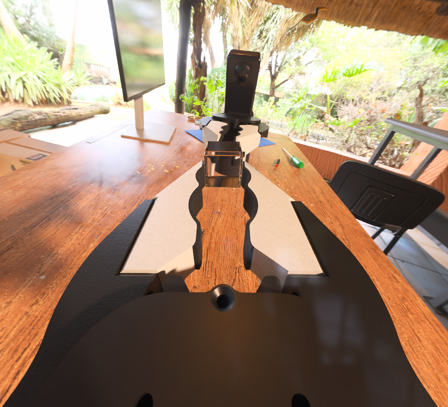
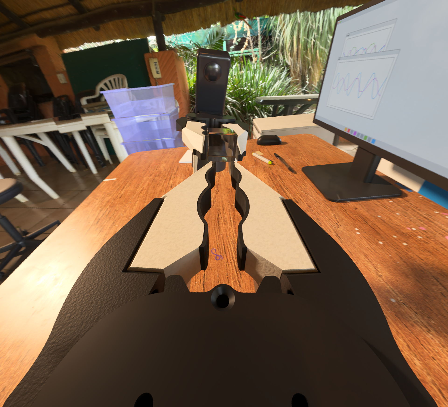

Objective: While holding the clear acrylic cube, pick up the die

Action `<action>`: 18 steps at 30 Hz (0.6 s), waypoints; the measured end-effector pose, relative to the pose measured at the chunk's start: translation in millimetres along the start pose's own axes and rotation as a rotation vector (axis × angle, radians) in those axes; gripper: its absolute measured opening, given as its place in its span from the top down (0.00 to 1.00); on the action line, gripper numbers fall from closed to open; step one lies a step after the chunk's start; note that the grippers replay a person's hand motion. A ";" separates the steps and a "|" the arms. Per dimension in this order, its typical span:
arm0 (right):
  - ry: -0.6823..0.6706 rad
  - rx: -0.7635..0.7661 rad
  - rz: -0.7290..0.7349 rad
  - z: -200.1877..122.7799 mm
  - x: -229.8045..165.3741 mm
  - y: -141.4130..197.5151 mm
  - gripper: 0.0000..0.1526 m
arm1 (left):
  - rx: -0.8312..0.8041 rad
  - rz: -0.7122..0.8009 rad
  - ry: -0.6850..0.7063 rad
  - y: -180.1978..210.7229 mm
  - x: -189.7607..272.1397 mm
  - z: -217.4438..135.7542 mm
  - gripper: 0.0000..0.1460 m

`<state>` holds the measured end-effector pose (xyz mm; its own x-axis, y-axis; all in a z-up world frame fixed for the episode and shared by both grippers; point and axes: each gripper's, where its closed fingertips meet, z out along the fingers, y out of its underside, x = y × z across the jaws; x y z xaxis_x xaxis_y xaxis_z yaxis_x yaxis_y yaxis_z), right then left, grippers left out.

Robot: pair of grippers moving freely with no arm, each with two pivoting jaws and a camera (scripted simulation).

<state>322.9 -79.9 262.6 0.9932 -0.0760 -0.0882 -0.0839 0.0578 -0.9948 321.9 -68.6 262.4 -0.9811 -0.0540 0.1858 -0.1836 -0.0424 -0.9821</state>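
**Operator:** Where's the cube?

**Spotter:** The cube (image 1: 223, 165) is off the desk (image 1: 97, 201), pinched at the very tips of your left gripper (image 1: 223, 173). One finger presses each side face, so that gripper is clenched on it. Being clear, it is hard to read: you mostly get its edges and a bright band along its lower face.

**Operator:** And the die?

**Spotter:** I can't make it out in either view. The cube and both sets of fingers crowd the middle of the desk and may be covering it.

**Operator:** My right gripper?

**Spotter:** Your right gripper (image 2: 221, 165) faces the left one head-on, tips close to the cube. Its fingers stand parted by a narrow gap, with bare wood showing along it. Right at the tips the far gripper's dark parts blur together. From the left wrist its tips show only through the cube, warped.

**Operator:** Around them?

**Spotter:** In the left wrist view, a blue sheet (image 1: 192, 134) is mostly hidden behind the right gripper. A green screwdriver (image 1: 293, 159) lies to the right, and a chair (image 1: 383, 196) sits beyond the desk edge. In the right wrist view, a pen (image 2: 284, 162) and mouse (image 2: 269, 139) lie far right. The monitor (image 2: 388, 68) is cut off by the frame.
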 end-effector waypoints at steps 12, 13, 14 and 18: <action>0.096 0.009 -0.090 3.4 13.6 -2.5 0.92 | 0.030 0.148 -0.155 -9.2 -9.0 -2.2 0.81; 0.092 0.006 -0.074 3.7 16.4 -0.4 0.92 | 0.031 0.134 -0.159 -8.5 -12.0 -2.8 0.81; 0.102 0.006 -0.058 1.8 22.5 1.3 0.92 | 0.045 0.107 -0.163 -9.8 -15.9 -5.4 0.81; 0.277 0.050 0.033 -55.3 68.2 8.1 0.93 | 0.314 0.088 -0.199 -62.0 -18.9 -72.7 0.81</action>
<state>385.5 -139.7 245.7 0.9294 -0.3424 -0.1381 -0.1051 0.1131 -0.9880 347.4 7.6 317.5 -0.9556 -0.2623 0.1343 -0.0416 -0.3312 -0.9427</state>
